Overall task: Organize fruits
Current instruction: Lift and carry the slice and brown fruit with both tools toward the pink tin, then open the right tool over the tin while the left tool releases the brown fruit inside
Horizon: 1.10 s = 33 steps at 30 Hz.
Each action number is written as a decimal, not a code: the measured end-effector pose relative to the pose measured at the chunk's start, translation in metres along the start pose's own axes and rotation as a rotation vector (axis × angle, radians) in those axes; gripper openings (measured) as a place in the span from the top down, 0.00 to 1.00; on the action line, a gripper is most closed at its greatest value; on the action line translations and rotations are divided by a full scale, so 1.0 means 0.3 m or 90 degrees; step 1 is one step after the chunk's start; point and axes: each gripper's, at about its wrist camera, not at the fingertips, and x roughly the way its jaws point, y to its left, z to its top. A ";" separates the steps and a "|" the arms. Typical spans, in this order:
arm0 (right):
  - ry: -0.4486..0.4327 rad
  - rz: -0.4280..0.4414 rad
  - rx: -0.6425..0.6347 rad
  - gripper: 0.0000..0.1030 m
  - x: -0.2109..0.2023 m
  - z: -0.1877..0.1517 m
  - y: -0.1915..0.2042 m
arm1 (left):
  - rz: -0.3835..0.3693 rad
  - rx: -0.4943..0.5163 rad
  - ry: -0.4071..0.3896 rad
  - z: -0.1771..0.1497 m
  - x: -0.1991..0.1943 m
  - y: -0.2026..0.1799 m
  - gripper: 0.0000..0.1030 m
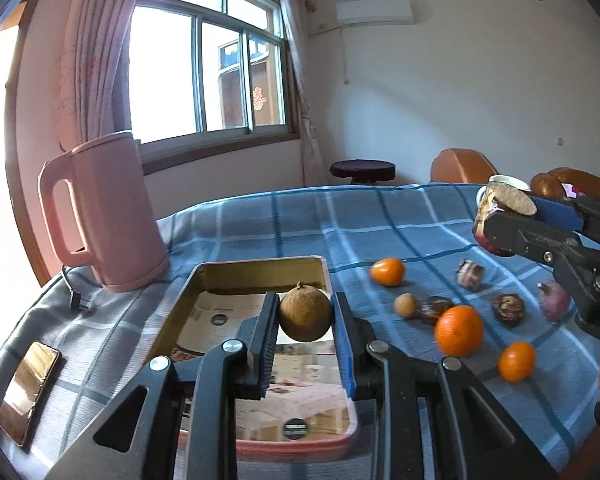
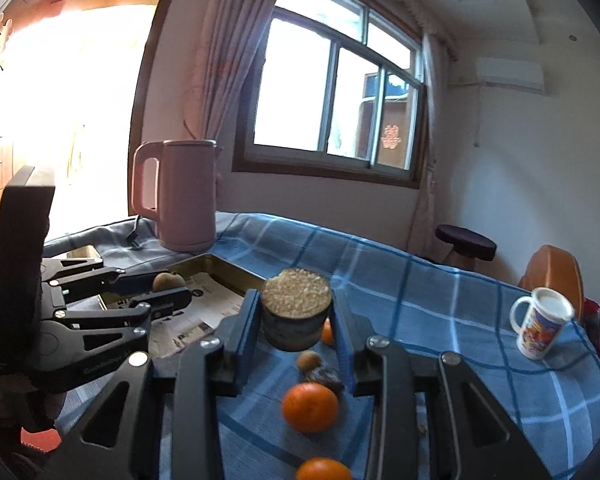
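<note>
left claw (image 1: pixel 305 320) pinches a round brown fruit (image 1: pixel 305 312) above the tray (image 1: pixel 260 266); right claw (image 2: pixel 296 316) grips a cut round piece (image 2: pixel 296 314).

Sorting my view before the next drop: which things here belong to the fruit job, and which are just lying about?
Job:
- brown round fruit in left gripper
- cut fruit chunk in right gripper
- tray
- oranges and other fruit pieces loose on the tablecloth

Lying about:
- pink kettle
- phone
- mug
</note>
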 end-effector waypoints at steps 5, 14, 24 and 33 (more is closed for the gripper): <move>0.019 0.024 -0.006 0.64 0.075 0.038 0.028 | 0.014 -0.012 0.019 0.003 0.032 0.067 0.73; 0.071 0.062 -0.010 0.64 0.245 0.090 0.076 | 0.026 -0.027 0.053 0.027 0.111 0.173 0.73; 0.128 0.088 -0.010 0.64 0.411 0.074 0.154 | 0.024 -0.032 0.098 0.028 0.191 0.230 0.73; 0.170 0.098 -0.010 0.64 0.485 0.021 0.199 | 0.032 -0.020 0.114 0.025 0.224 0.244 0.73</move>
